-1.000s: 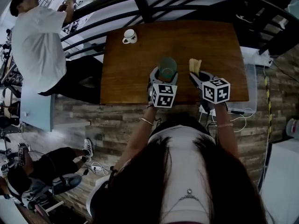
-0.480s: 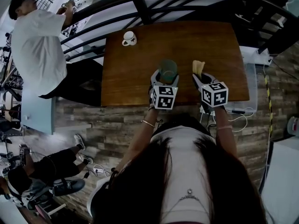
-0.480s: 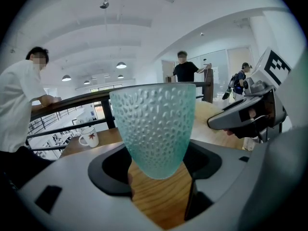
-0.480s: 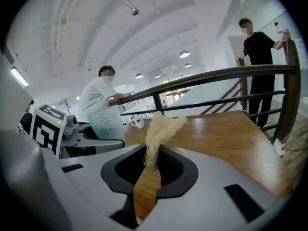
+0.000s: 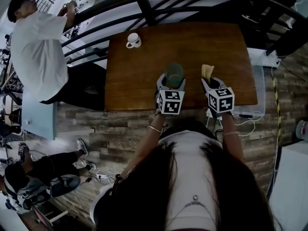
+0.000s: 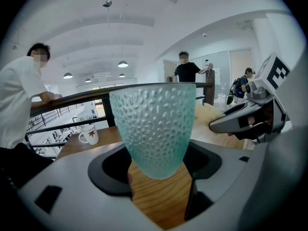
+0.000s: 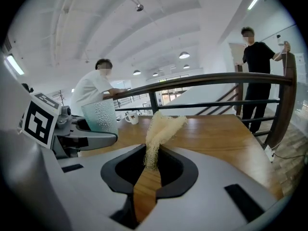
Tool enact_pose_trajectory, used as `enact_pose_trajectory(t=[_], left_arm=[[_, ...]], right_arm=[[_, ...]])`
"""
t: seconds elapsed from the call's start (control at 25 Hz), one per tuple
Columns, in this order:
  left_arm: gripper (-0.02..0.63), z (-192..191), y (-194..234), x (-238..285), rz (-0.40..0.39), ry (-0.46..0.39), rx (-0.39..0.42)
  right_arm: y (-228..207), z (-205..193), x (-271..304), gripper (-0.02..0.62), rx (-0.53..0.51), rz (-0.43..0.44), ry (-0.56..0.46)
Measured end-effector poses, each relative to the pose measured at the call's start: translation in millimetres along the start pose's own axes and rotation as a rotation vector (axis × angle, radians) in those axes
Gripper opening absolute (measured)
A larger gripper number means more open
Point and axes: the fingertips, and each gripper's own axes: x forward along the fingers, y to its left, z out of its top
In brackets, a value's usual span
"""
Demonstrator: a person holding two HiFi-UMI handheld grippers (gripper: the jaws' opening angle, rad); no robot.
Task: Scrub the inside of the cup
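1. One green cup [image 5: 173, 73]: upright, long axis vertical, mouth up, over the table's [image 5: 139, 76] near edge, left gripper [image 5: 169, 83] jaws clamped on it.
2. One scrubber [image 5: 207, 71]: upright, pinched in the near-closed right gripper [image 5: 210, 82].
3. One white mug [image 5: 133, 38]: far-left corner.

Both forearms stretch over the table's [image 5: 130, 76] near edge. The left gripper [image 5: 172, 80] clamps its jaws on the upright cup [image 5: 174, 72]. Just to its right, the right gripper [image 5: 208, 82] pinches the loofah [image 5: 207, 71], jaws nearly together.

Office-like mezzanine: wooden table [image 5: 139, 76] by a railing [image 7: 216, 77], pendant lamps [image 6: 122, 64] overhead.
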Motion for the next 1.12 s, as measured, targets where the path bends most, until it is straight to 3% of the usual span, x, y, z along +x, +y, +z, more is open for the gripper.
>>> enact_pose_trajectory(t=[1.12], left_arm=[[0.337,-10.9,5.8,-7.7,0.034,0.019,-0.029]], right_arm=[[-0.4,-10.9,-0.3,0.081,-0.023,-0.008,0.052]])
